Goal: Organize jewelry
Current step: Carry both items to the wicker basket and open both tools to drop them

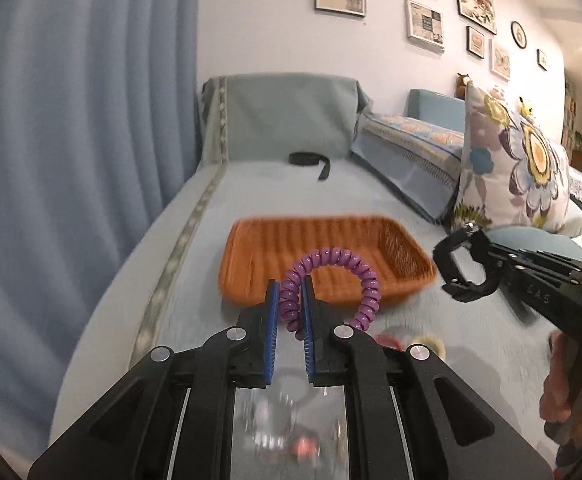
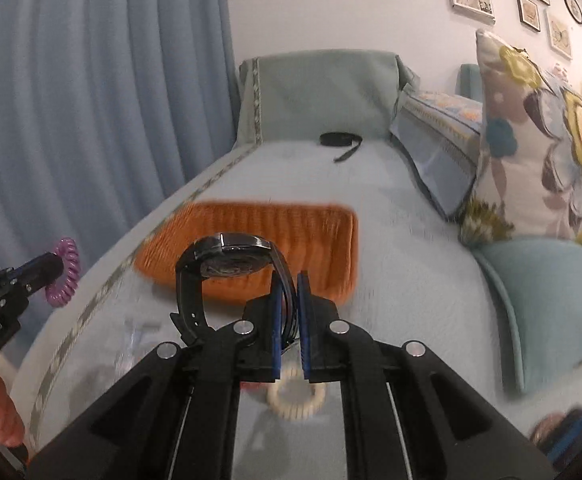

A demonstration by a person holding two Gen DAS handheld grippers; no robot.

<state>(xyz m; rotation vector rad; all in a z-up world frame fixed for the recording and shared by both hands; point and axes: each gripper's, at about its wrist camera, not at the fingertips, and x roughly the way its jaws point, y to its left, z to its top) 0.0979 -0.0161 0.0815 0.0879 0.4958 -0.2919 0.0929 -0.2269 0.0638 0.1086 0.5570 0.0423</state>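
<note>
My left gripper (image 1: 291, 292) is shut on a purple spiral hair tie (image 1: 333, 266), held above the sofa seat just in front of the orange woven basket (image 1: 403, 252). My right gripper (image 2: 290, 284) is shut on the strap of a black wristwatch (image 2: 231, 258), held above the near side of the basket (image 2: 323, 236). In the left wrist view the right gripper (image 1: 457, 266) and the watch (image 1: 467, 262) are to the right of the basket. In the right wrist view the left gripper (image 2: 53, 266) and the hair tie (image 2: 67, 268) are at the far left.
A cream bead bracelet (image 2: 297, 398) and a red item (image 1: 389, 340) lie on the seat under the grippers. A black strap (image 1: 311, 160) lies at the far end of the seat. Floral cushions (image 2: 543, 140) line the right. A blue curtain (image 1: 71, 140) hangs at the left.
</note>
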